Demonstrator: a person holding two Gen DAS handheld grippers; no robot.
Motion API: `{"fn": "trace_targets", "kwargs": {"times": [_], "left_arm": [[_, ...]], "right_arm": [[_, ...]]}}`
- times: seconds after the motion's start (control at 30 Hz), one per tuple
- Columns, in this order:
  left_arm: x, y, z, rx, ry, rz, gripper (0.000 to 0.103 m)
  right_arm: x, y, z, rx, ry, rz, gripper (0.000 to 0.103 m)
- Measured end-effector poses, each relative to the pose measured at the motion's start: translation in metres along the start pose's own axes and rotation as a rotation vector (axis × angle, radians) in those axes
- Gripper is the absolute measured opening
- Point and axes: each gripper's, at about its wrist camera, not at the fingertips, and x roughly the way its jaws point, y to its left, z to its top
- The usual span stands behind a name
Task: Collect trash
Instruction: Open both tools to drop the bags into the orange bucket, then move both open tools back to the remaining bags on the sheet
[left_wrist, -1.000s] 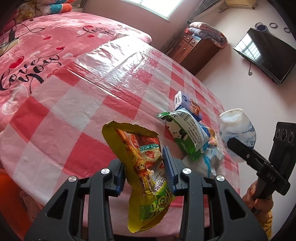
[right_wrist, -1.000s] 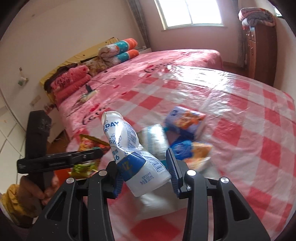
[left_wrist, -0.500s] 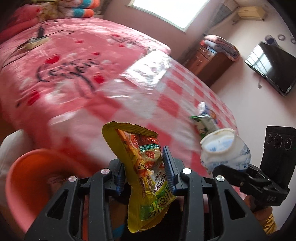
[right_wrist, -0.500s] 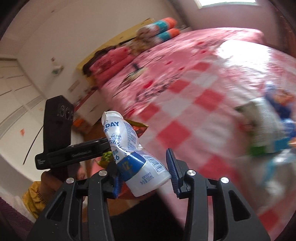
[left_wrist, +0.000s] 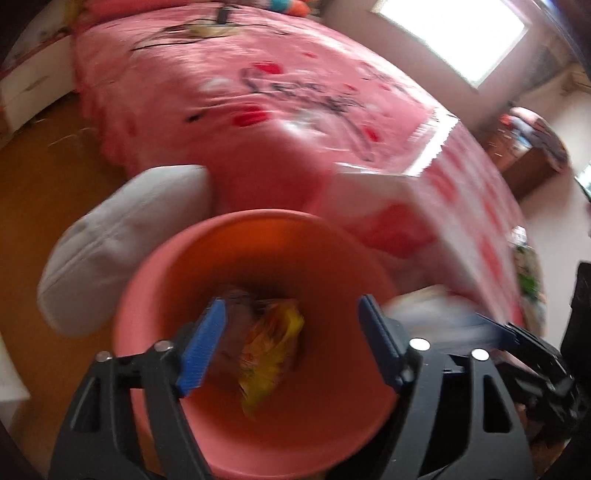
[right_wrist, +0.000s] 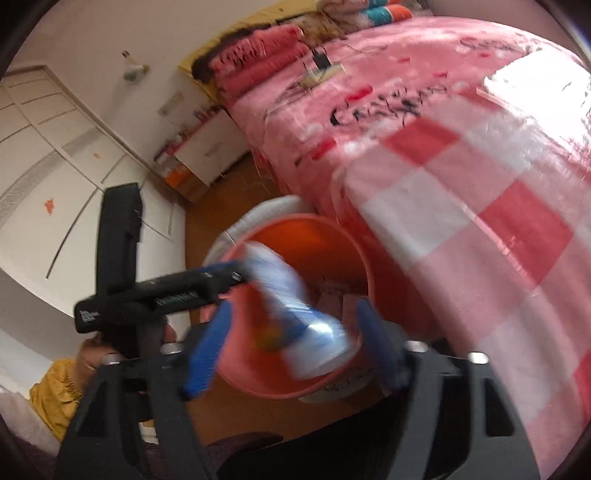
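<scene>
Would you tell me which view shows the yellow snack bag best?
The left wrist view: the yellow snack bag lies in the orange bin, framed by the open left gripper. The right wrist view shows only a yellow blur behind the falling white bottle.

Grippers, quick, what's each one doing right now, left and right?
Left gripper: open, jaws just opened; the yellow snack bag is loose in the orange bin.
Right gripper: open, jaws just opened; the white bottle between them is blurred, pads clear of it.

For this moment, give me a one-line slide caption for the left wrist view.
Left claw, open above the orange bin, has just released the yellow snack wrapper into it.
</scene>
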Motion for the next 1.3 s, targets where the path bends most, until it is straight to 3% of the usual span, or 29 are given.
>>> {"fn": "trace_targets", "kwargs": {"times": [0.23, 0.53, 0.83, 1.3], "left_arm": [[-0.012, 0.000, 0.007, 0.034, -0.056, 0.028, 0.083], [-0.019, -0.043, 0.008, 0.122, -0.067, -0.009, 0.086], [-0.024, -0.092, 0.003, 0.228, -0.080, -0.046, 0.086], [-0.021, -0.146, 0.001, 0.307, -0.076, -0.064, 0.089]], "right_arm": [[-0.034, -0.006, -0.011, -0.019, -0.141, -0.072, 0.090], [-0.080, -0.016, -0.025, -0.030, -0.329, -0.146, 0.093], [-0.107, -0.038, -0.036, 0.016, -0.421, -0.196, 0.094], [-0.147, -0.068, -0.048, 0.074, -0.527, -0.232, 0.095]]}}
